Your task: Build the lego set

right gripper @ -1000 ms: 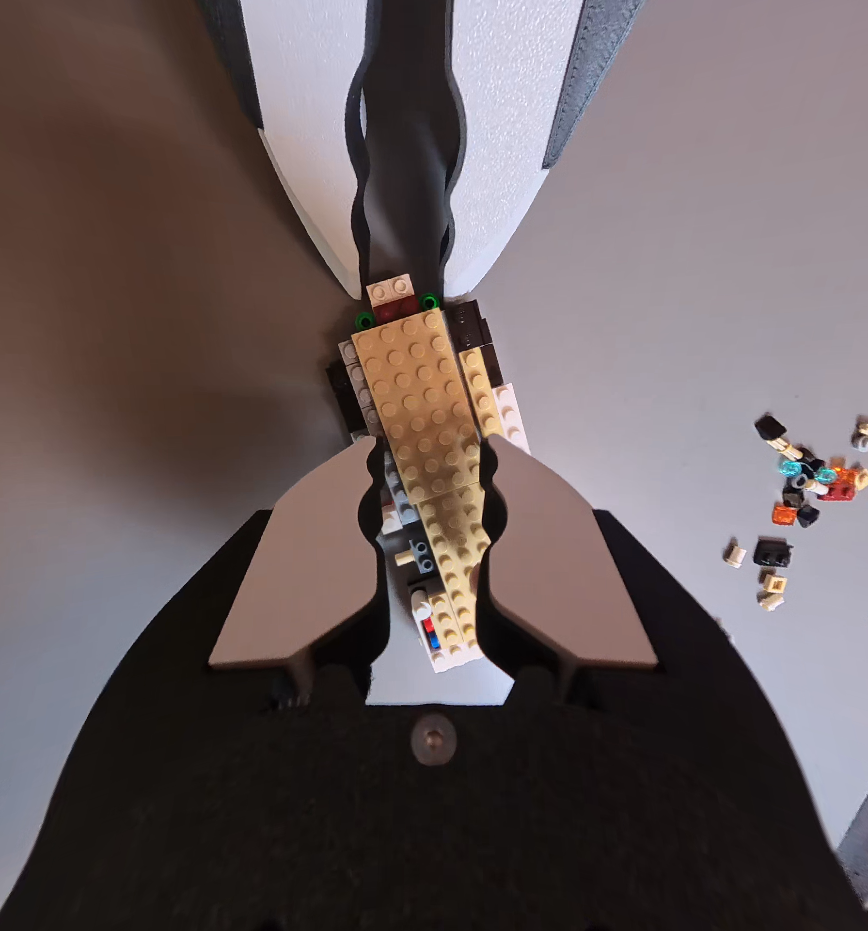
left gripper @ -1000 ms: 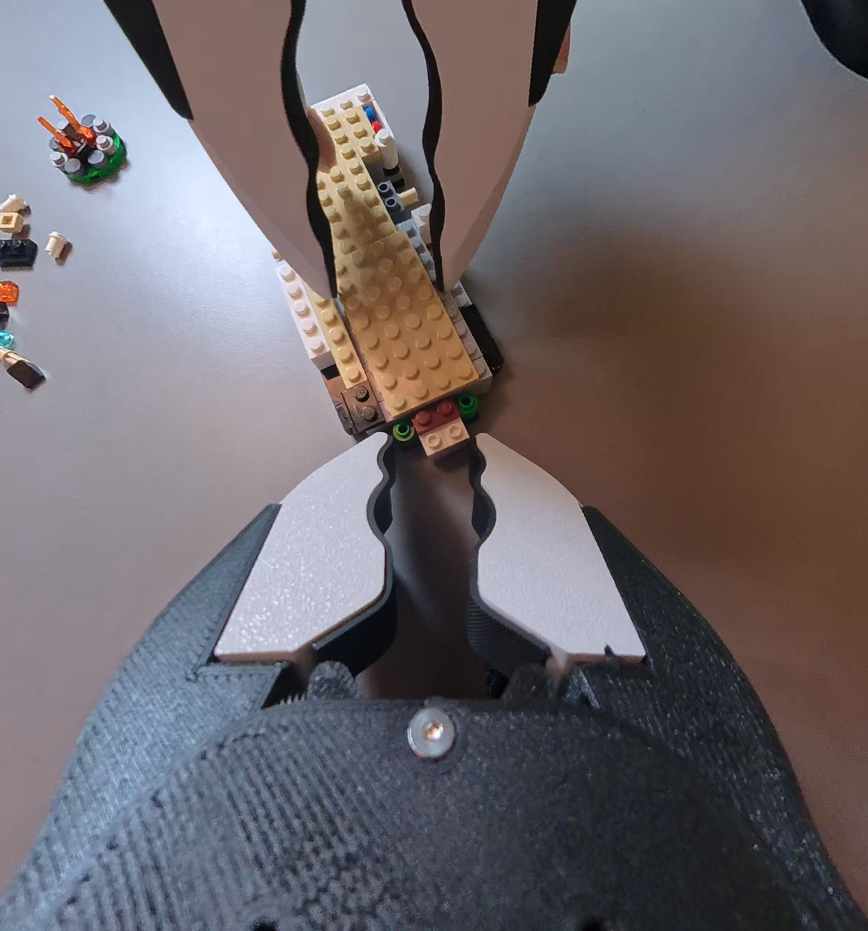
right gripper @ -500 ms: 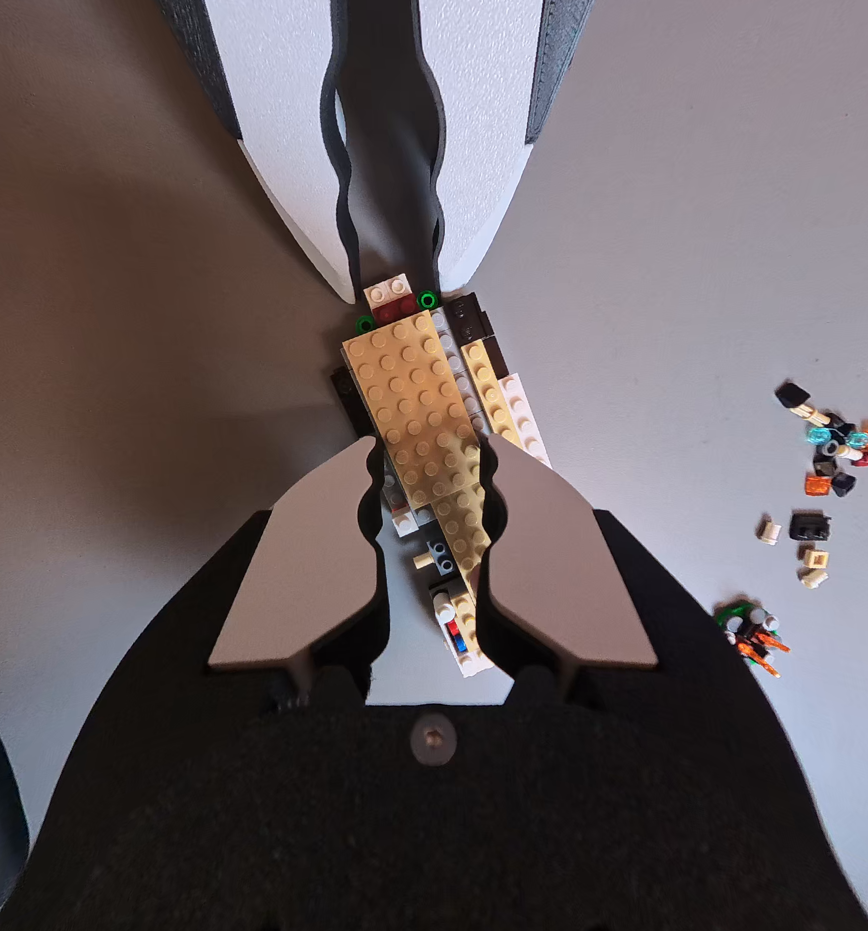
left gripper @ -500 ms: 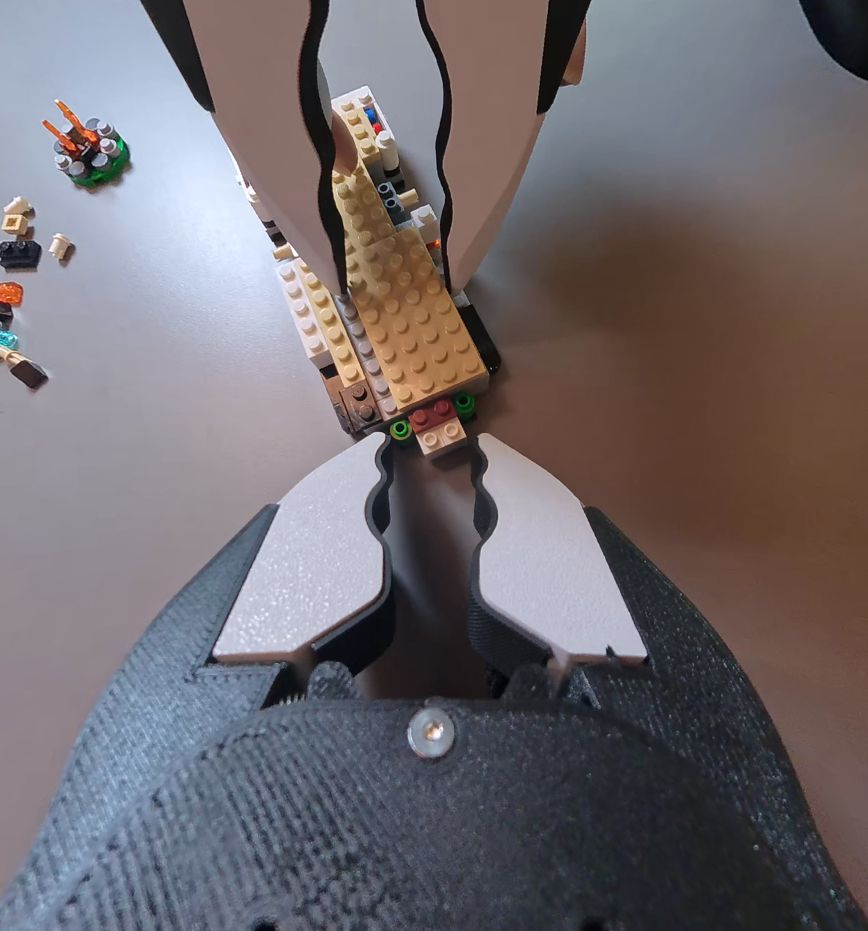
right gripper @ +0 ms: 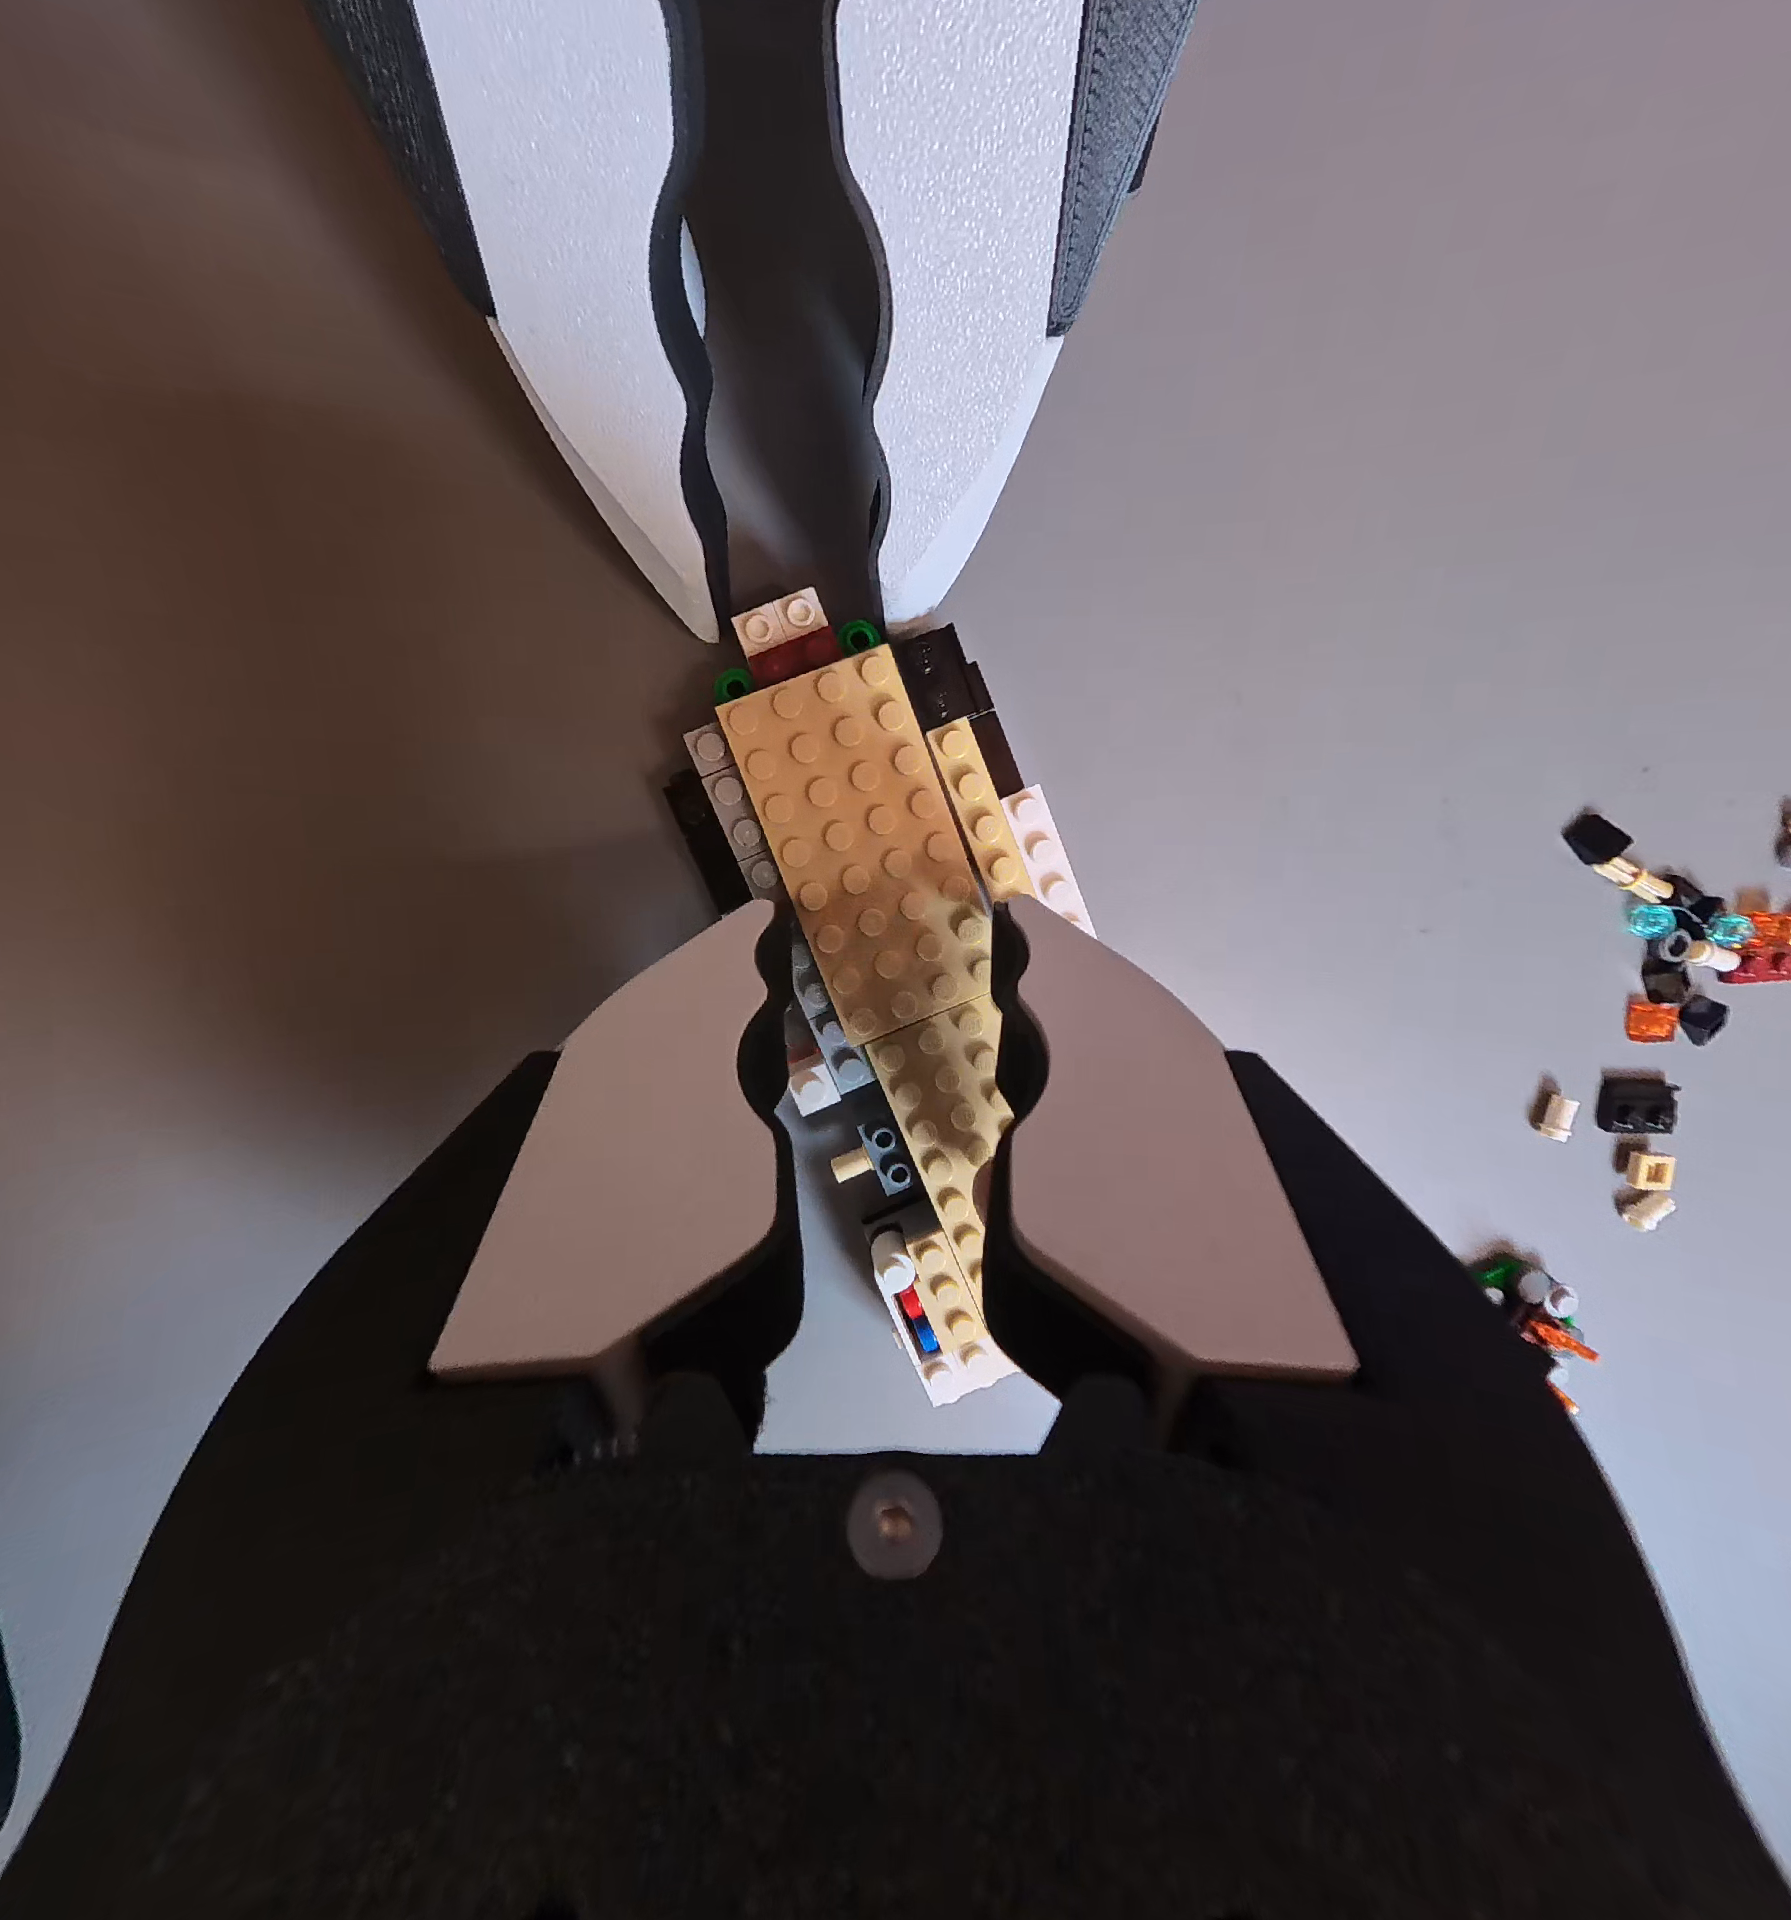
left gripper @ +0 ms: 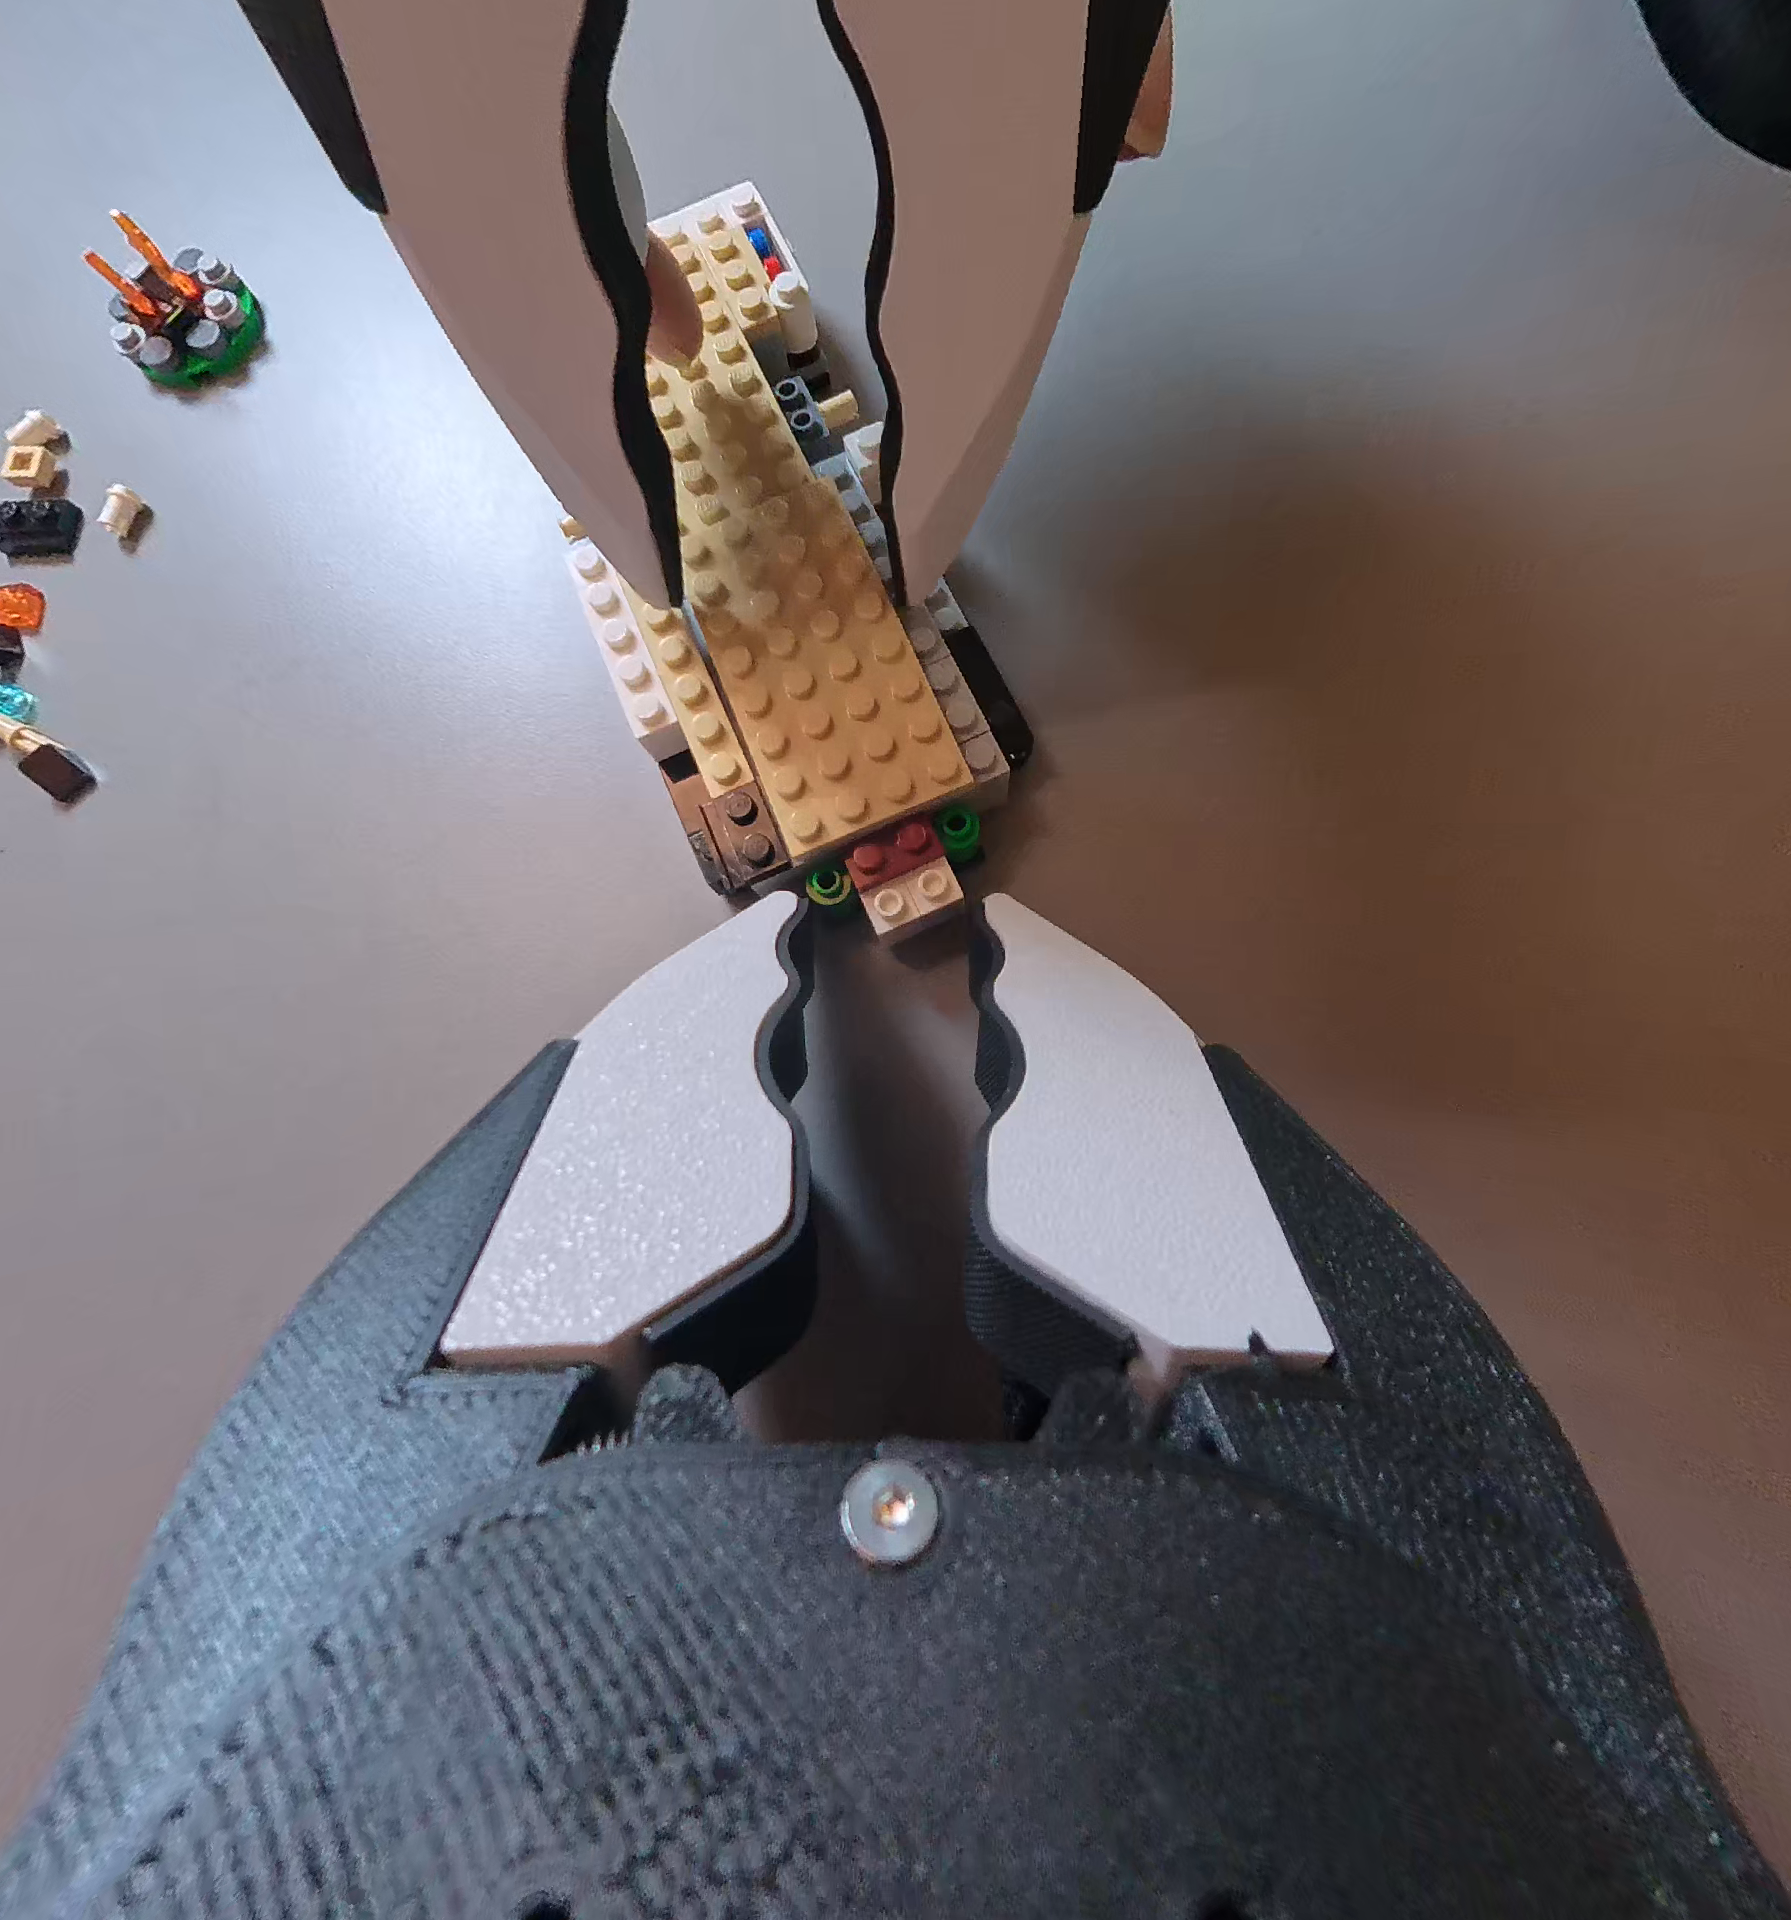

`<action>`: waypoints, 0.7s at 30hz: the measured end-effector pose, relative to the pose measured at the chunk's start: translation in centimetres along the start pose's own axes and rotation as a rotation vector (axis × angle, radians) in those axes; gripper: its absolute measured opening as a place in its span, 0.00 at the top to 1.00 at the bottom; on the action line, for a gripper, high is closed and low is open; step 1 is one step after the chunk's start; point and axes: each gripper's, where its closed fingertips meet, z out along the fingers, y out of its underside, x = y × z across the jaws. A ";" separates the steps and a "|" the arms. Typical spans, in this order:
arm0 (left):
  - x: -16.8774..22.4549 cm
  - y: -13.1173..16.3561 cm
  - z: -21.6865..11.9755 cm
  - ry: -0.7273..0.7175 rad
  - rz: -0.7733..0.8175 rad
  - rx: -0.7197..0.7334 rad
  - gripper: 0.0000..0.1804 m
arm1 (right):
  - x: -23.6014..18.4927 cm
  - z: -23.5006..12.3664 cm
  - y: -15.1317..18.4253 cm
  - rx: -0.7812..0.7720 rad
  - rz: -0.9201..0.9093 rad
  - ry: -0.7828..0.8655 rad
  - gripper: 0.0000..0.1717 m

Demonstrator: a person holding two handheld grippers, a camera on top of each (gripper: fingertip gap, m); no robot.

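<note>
Both claws had barely shifted, I noted: my right gripper (right gripper: 893, 909) stayed clamped across the tan brick model (right gripper: 839, 810) on the table (right gripper: 1390, 520), my left gripper (left gripper: 891, 909) part-open, empty, just off that model's end.

Brick model (right gripper: 849, 862): long, flat build topped with tan studded plates, edged in white, grey and black bricks; lies flat on the table. Its narrow end sits between the right gripper (right gripper: 891, 914) fingers; its dark-red and white end lies at the left gripper (left gripper: 896, 909) fingertips.
</note>
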 end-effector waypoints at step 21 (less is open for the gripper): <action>0.0 0.0 -0.1 0.000 -0.003 0.007 0.84 | -0.1 -0.2 0.4 0.008 -0.020 0.005 0.85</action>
